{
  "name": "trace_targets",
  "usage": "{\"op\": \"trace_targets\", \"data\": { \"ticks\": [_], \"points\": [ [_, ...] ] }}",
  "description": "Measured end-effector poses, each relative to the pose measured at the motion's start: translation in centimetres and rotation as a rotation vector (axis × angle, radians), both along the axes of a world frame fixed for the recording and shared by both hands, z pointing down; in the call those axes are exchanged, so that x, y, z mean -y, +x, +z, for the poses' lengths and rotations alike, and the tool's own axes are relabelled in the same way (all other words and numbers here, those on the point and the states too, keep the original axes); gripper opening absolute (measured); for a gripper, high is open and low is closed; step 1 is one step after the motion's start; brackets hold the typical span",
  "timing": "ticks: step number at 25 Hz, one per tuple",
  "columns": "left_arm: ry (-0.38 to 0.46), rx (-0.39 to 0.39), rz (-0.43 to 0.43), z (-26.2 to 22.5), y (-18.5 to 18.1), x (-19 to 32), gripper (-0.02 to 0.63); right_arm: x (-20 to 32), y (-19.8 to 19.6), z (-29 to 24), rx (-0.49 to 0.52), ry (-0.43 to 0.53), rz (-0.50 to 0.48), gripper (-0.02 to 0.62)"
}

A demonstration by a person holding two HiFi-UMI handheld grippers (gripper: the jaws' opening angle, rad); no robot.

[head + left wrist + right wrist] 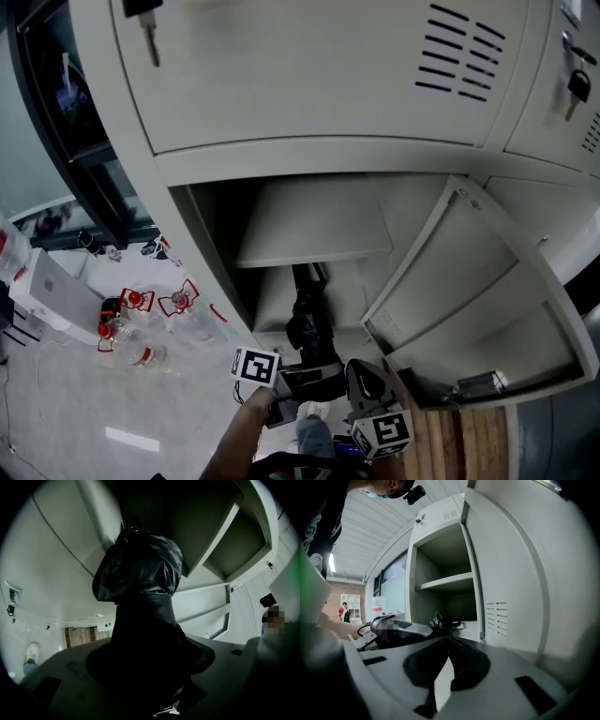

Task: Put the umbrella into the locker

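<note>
A folded black umbrella (309,323) points into the open grey locker, its far end inside the compartment under the shelf (309,225). My left gripper (311,367) is shut on its near end; in the left gripper view the umbrella's bunched fabric (140,573) fills the middle and hides the jaws' tips (145,644). My right gripper (361,375) hangs just right of it, near the bottom of the open door (469,300), jaws shut with nothing between them (449,639). In the right gripper view the umbrella (443,620) and left gripper (393,630) lie before the locker's opening.
Keys hang from the shut doors above (150,33) and at the right (577,89). Several plastic bottles with red labels (141,323) and a white box (56,291) lie on the floor at left. Wooden flooring (469,441) shows below the open door.
</note>
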State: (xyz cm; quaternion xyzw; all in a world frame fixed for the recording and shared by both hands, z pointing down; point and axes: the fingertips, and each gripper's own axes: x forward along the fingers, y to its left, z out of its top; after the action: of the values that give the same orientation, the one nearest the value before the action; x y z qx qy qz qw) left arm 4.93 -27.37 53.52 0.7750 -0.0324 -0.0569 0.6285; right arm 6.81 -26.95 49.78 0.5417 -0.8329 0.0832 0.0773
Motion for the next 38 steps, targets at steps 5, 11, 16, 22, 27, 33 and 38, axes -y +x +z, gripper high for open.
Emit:
{"op": "trace_targets", "data": {
  "ticks": [5, 11, 16, 22, 27, 33, 38],
  "points": [
    [-0.047, -0.067, -0.018, -1.1, 0.0, 0.8, 0.297, -0.1, -0.2, -0.8, 0.004, 0.024, -0.026, 0.002],
    [-0.096, -0.124, -0.076, -1.9, -0.2, 3.0, 0.298, 0.2, -0.1, -1.3, 0.003, 0.042, -0.033, 0.002],
    [-0.106, -0.162, -0.126, -2.1, -0.6, 4.6, 0.299, 0.4, -0.2, -1.1, 0.004, 0.036, -0.043, 0.002],
    [-0.099, -0.177, -0.181, -1.9, -0.7, 6.6, 0.301, 0.6, -0.7, -0.7, 0.011, 0.029, -0.061, 0.002],
    [-0.113, -0.212, -0.190, -1.8, -0.9, 7.5, 0.303, 0.7, -0.9, -0.1, 0.010, 0.008, -0.064, 0.002],
    [-0.117, -0.259, -0.207, -1.7, -0.9, 7.8, 0.328, 0.8, -1.0, -0.2, 0.020, 0.002, -0.069, 0.002],
    [-0.122, -0.271, -0.259, -1.3, -1.5, 7.7, 0.353, 0.5, -1.0, 0.1, 0.026, -0.010, -0.075, 0.002]
  ]
}}
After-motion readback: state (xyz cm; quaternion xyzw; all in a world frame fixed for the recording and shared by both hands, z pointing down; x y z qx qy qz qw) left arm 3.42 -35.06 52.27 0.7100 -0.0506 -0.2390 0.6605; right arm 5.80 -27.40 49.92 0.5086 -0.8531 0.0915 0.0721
